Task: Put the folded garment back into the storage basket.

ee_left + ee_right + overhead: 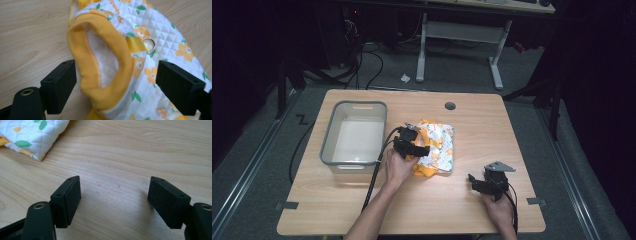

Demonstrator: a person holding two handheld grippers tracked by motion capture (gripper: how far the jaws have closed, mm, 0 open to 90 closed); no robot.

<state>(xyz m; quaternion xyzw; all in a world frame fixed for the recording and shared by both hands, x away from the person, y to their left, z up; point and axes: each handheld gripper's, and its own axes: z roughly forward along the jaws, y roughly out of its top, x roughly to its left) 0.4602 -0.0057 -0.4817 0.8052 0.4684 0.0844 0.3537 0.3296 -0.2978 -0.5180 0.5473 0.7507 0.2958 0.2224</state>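
Quilted pet vest lies between wide-open left jaws, near the table's middle

Quilted pet vest [436,148], one only, white with orange flowers and green leaves, lies folded on the wooden table [362,205] just right of the bin and a little left of the table's middle. In the left gripper view its yellow ribbed opening [100,72] gapes toward the camera, showing the white quilted lining. One yellow webbing strap carries one metal D-ring [149,45] on the vest's back. Orange lettering is printed on the fabric, but it is cut off and too partial to read.

One left gripper [410,146] sits at the vest's left edge, held in the person's left hand [398,167]. Its jaws stand wide apart, one on each side of the yellow opening; the pads do not press on the cloth. One right gripper [488,182] rests well apart, at the near right of the table, in the right hand [499,207]. Its jaws are also spread wide over bare wood, with nothing between them; a corner of the vest shows far off at the upper left of the right gripper view.

One grey plastic bin [328,145] stands at the left of the table, just beside the vest. One round cable hole [450,106] sits at the far edge. No brand marks can be read on the bin or grippers.
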